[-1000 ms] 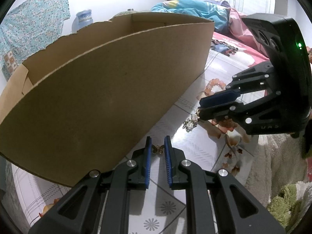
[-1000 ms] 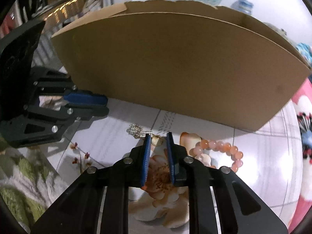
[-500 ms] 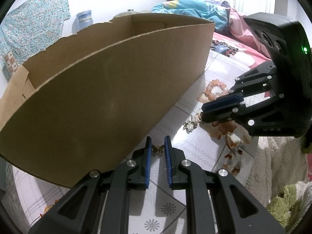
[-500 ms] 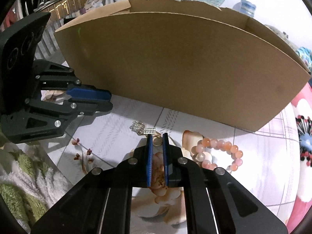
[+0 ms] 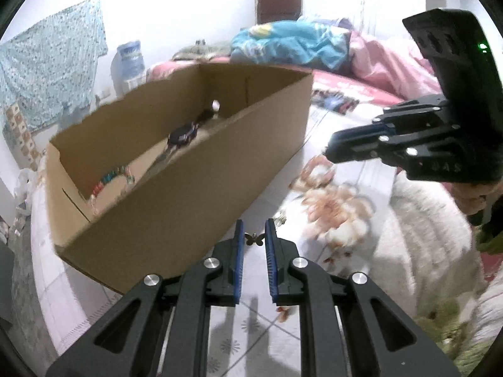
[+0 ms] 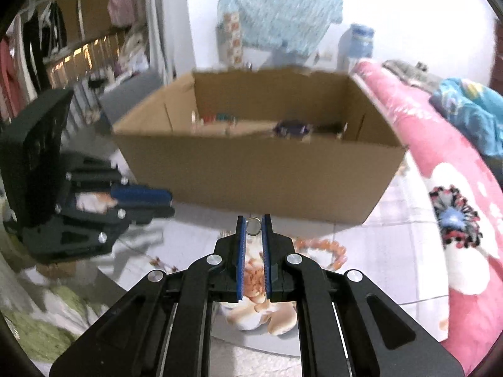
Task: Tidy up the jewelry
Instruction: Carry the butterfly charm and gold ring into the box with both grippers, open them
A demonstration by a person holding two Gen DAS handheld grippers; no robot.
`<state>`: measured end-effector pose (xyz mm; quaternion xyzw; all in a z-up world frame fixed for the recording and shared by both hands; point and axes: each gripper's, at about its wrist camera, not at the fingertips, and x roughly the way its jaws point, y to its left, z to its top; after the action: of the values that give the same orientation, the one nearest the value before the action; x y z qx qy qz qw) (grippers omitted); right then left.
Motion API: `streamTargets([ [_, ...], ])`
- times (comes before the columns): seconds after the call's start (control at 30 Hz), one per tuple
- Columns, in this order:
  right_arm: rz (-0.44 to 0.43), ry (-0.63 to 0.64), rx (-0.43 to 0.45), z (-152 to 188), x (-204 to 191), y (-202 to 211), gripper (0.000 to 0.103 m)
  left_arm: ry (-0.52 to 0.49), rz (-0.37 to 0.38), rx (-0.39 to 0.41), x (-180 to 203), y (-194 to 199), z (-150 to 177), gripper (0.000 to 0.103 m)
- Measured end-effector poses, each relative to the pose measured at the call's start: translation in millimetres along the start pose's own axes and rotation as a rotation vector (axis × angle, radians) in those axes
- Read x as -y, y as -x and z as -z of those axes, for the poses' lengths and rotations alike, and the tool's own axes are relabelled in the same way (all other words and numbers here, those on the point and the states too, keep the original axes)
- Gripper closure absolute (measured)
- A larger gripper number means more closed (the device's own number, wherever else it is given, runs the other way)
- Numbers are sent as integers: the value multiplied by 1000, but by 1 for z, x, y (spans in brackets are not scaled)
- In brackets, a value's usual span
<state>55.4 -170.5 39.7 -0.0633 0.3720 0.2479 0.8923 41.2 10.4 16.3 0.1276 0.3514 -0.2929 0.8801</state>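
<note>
White wall (image 5: 176, 15), pink bedding (image 6: 440, 163)

The cardboard box (image 6: 257, 176) is plain brown, and inside it lie a multicoloured bead strand (image 5: 108, 179) and a dark purple piece (image 5: 182, 134). At six o'clock in each view the gripper frames are black with blue pads (image 5: 239, 267). The left gripper (image 5: 254, 231) pinches a small bronze butterfly charm (image 5: 254, 238); the right gripper (image 6: 253, 220) pinches a silvery ring (image 6: 253, 223). The bedsheet (image 5: 339, 220) is white with peach and brown flowers and pale grey lines. A peach-orange bead bracelet (image 6: 327, 246) lies at five o'clock from the ring. At three o'clock a pink blanket (image 6: 452, 220) shows white and dark flowers; beyond it lies turquoise cloth (image 6: 471, 110).
</note>
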Motion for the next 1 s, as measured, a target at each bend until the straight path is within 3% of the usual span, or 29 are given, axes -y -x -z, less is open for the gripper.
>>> streamTargets([
  [0.2,-17,-69,158,-18,15,22,95,9,57,122,3,42,-31,91],
  [0.37,-45,-105,209,-49,26,11,99,-6,-7,164,-5,44,-66,91],
  [0.5,-42,-145,170,-64,35,-19,99,17,-78,94,-23,11,-89,91],
  [0.67,-4,-155,142,-76,43,-46,100,110,-114,1,-53,-29,-104,91],
  [0.87,-9,-181,184,-74,46,-40,96,165,-165,-67,-69,-50,-109,90],
  [1.0,-16,-209,200,-71,52,-32,82,180,-200,-78,-69,-52,-108,53],
])
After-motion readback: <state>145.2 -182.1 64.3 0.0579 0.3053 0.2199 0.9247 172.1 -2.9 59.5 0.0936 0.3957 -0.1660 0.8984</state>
